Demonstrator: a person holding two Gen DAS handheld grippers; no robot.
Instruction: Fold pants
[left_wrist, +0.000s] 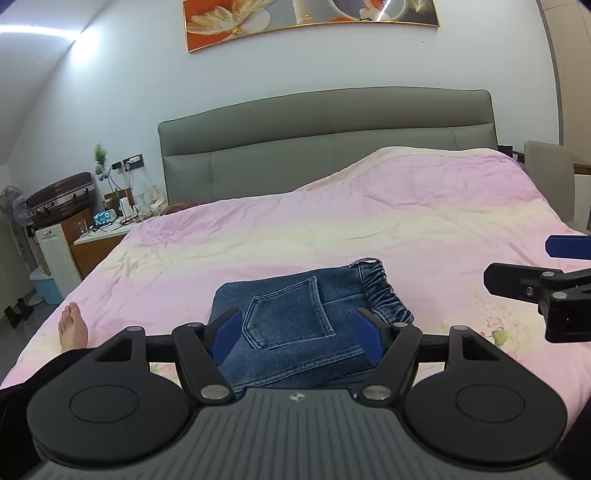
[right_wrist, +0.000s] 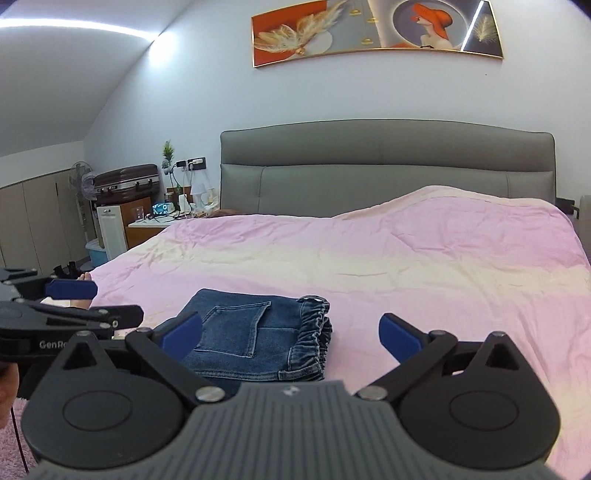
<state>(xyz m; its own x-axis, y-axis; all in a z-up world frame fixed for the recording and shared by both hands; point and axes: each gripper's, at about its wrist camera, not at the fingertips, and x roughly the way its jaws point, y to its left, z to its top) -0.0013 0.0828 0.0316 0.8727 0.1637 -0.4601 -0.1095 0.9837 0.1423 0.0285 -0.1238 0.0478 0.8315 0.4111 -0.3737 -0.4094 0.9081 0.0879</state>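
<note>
Legible writing: "GenRo", cut off, on the body of the left tongs (right_wrist: 74, 301) as seen from the right wrist view; no other text can be read. The painting (right_wrist: 375, 31) above the headboard (right_wrist: 384, 166) is cropped in the left wrist view. Items on the nightstand (left_wrist: 98, 234) are too small to identify. The pants (left_wrist: 295, 325) lie folded into a compact denim stack on the pink blanket (left_wrist: 369, 221) of the bed, back pocket up, elastic waistband to the right. Left tongs released, blue pads flanking the stack without touching it. Right tongs (right_wrist: 291, 334) released; the stack sits between the pads, nearer the left one.
</note>
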